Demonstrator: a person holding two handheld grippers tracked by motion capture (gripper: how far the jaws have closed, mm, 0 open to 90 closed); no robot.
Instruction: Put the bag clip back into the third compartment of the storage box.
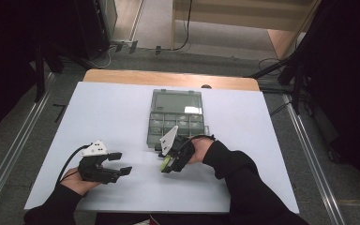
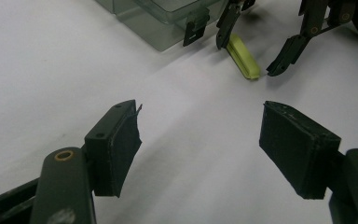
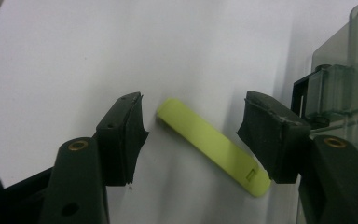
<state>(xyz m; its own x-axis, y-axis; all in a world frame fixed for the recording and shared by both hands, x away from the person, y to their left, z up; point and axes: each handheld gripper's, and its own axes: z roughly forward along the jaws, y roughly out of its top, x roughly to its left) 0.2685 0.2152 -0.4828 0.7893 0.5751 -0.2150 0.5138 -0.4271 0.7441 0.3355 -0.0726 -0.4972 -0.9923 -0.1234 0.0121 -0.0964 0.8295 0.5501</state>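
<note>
R gripper [image 3: 191,133] is positioned over the yellow-green strip [image 3: 214,144], jaws pointed down at the white table [image 1: 122,112]. Jaws are apart, one on each side of the strip; pads are not pressing on it. The pad on the right of the right gripper view sits just beside, possibly touching, the strip's near end; cannot tell which. The other pad is clear of the strip's far end. Strip lies flat on the table, diagonal between the jaws, with a small rectangular notch near its near end.

In the high view the strip [image 1: 165,163] lies just in front of the clear compartment box [image 1: 176,117], near its front left corner. Box lid is open and tilted back; a front latch [image 3: 324,91] hangs close to the R gripper [image 1: 165,165].

L gripper [image 1: 122,163] is held low over bare table, well apart from the strip, jaws wide, nothing between them. L gripper view looks toward the strip [image 2: 244,62] and the box [image 2: 168,18].
</note>
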